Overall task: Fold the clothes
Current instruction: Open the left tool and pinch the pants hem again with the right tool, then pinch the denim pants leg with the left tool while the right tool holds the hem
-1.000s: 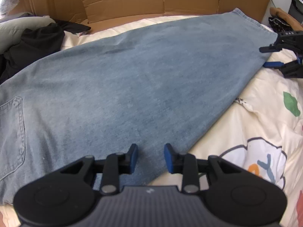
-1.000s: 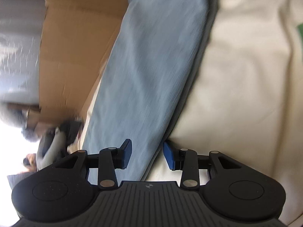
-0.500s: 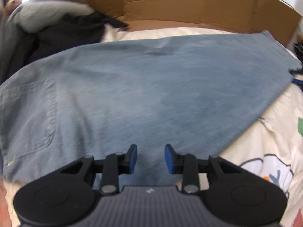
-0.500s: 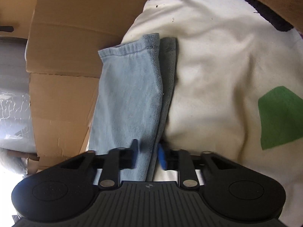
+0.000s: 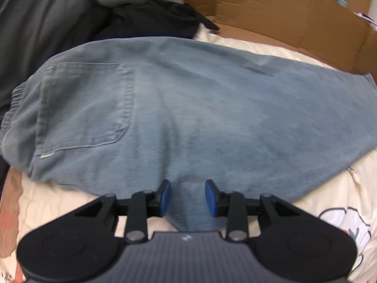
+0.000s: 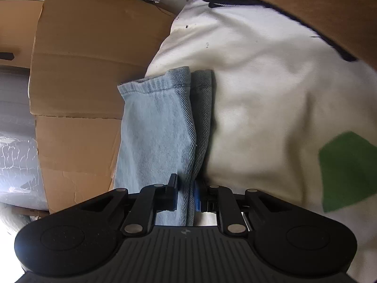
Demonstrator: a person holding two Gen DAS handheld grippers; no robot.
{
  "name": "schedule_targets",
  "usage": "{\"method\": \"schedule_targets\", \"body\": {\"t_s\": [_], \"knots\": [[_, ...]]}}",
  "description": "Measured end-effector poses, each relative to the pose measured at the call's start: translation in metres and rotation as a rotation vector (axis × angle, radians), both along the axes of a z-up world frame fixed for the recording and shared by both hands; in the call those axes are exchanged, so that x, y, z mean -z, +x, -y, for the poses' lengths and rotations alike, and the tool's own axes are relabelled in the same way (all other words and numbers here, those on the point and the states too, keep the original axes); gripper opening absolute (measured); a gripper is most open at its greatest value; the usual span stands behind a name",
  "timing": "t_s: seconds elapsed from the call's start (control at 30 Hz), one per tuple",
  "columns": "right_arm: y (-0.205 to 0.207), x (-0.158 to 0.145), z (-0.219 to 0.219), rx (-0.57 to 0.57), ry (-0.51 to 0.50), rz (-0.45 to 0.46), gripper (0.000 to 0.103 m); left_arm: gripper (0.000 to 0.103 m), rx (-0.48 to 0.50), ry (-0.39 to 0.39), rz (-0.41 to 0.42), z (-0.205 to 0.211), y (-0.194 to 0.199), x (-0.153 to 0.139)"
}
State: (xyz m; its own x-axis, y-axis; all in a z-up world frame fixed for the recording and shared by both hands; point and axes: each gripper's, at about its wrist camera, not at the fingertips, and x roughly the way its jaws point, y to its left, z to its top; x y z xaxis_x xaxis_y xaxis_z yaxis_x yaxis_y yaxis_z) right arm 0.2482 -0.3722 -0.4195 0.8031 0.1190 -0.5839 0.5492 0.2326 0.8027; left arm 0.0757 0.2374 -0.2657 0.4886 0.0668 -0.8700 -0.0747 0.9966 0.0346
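Note:
Light blue jeans (image 5: 212,118) lie flat on the cream duvet (image 5: 334,195), back pocket (image 5: 87,103) at the left and legs running off to the right. My left gripper (image 5: 187,197) hovers over the near edge at the crotch, jaws apart, denim showing in the gap without being pinched. In the right wrist view the stacked leg ends (image 6: 160,129) stretch away to the hem (image 6: 165,80). My right gripper (image 6: 186,197) is closing on the legs' side edge, its pads against the denim.
Flattened cardboard (image 5: 282,11) stands along the bed's far side, also cardboard (image 6: 94,59) left of the leg ends. Black clothes (image 5: 153,16) and a grey garment (image 5: 35,23) are heaped beyond the waistband. The duvet (image 6: 271,94) carries a green print patch (image 6: 348,172).
The left gripper has slid left along the jeans' near edge and rolled, so the pocket and waistband now show. The right gripper has come up to the leg edge and narrowed its jaws onto it.

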Motion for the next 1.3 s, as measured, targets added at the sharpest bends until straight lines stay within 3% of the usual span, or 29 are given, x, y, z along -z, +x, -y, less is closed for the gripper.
{"method": "schedule_targets", "body": {"t_s": [0.2, 0.47, 0.7, 0.9, 1.1, 1.3], "knots": [[0.019, 0.001, 0.008, 0.000, -0.027, 0.013, 0.015, 0.035, -0.061, -0.030, -0.010, -0.013, -0.007, 0.001], [0.024, -0.031, 0.028, 0.053, -0.148, 0.033, 0.016, 0.035, -0.114, -0.050, -0.029, -0.019, -0.017, -0.001], [0.042, -0.020, 0.033, 0.043, -0.143, 0.011, 0.015, 0.035, -0.167, -0.087, -0.029, -0.030, -0.021, -0.002], [0.058, -0.016, 0.040, 0.027, -0.145, 0.002, 0.016, 0.035, -0.233, -0.184, -0.043, -0.041, -0.026, 0.000], [0.067, -0.030, 0.048, 0.005, -0.155, -0.003, 0.008, 0.035, -0.280, -0.270, -0.046, -0.048, -0.025, 0.007], [0.068, -0.035, 0.058, 0.041, -0.113, 0.000, 0.007, 0.044, -0.315, -0.385, -0.074, -0.053, -0.025, 0.025]]}}
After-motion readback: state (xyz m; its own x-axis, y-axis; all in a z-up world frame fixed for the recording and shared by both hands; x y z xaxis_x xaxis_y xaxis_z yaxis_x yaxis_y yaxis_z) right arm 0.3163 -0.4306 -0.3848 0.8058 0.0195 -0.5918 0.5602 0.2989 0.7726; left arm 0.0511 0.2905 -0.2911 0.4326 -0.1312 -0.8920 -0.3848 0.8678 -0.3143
